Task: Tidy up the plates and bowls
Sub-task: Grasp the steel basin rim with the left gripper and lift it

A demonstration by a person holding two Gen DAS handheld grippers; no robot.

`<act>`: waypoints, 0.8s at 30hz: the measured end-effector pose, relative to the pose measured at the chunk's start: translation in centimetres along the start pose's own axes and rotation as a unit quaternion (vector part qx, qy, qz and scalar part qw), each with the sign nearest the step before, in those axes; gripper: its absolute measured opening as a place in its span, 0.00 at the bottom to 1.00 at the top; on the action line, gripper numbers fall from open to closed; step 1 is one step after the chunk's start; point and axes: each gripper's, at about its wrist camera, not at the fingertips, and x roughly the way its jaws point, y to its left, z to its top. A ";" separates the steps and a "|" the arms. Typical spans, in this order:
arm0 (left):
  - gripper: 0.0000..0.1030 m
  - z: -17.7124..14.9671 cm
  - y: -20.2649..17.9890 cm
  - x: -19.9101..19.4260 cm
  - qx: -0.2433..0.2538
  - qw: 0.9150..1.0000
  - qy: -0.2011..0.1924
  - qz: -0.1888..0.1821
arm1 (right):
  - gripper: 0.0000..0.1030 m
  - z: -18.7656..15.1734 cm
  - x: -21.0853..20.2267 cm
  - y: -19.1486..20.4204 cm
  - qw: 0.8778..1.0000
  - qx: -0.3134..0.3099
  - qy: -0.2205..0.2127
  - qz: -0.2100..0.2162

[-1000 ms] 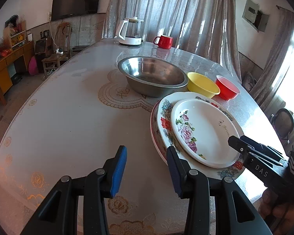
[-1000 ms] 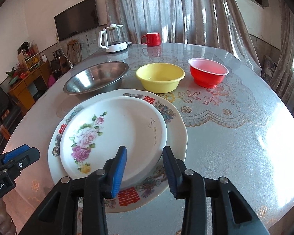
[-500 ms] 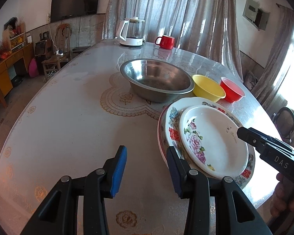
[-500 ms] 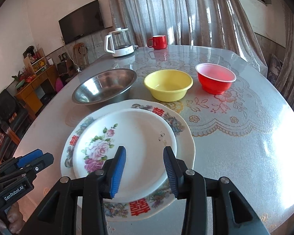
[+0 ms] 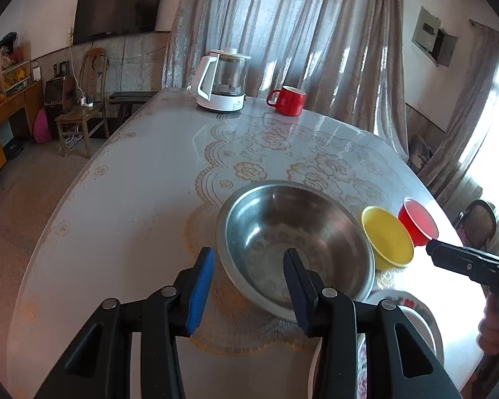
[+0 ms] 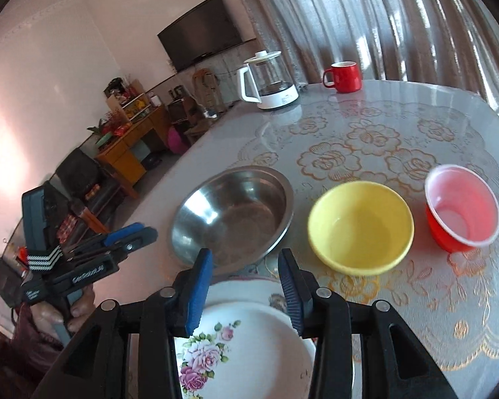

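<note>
My left hand-held gripper [image 5: 248, 287] empty, jaws apart, over round stainless-steel bowl [image 5: 296, 242] | my right hand-held gripper [image 6: 244, 287] likewise | yellow plastic bowl [image 6: 361, 226], red plastic bowl [image 6: 462, 207] alongside on desk [image 5: 133, 183], seemingly awaiting nesting | floral white plates [image 6: 246, 342] stacked.

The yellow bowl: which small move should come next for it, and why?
Probably bring the right tongs, open and empty, forward to the yellow bowl rim. It sits alone between the steel bowl and red bowl, so nesting looks natural.
</note>
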 end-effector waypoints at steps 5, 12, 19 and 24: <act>0.43 2.0 1.3 1.8 -0.016 1.000 0.021 -0.006 | 0.40 2.4 1.7 -1.7 0.998 0.043 0.031 0.020; 0.42 0.2 2.7 3.4 -0.030 0.999 0.025 -0.008 | 0.40 0.8 3.5 -2.1 0.998 0.042 0.033 0.015; 0.43 -1.2 2.7 2.0 -0.048 0.998 0.027 -0.018 | 0.40 0.6 5.2 -0.5 0.996 0.065 0.058 -0.014; 0.40 -1.2 2.0 3.2 -0.042 0.998 0.044 -0.016 | 0.31 0.3 6.4 0.3 0.996 0.057 0.060 -0.031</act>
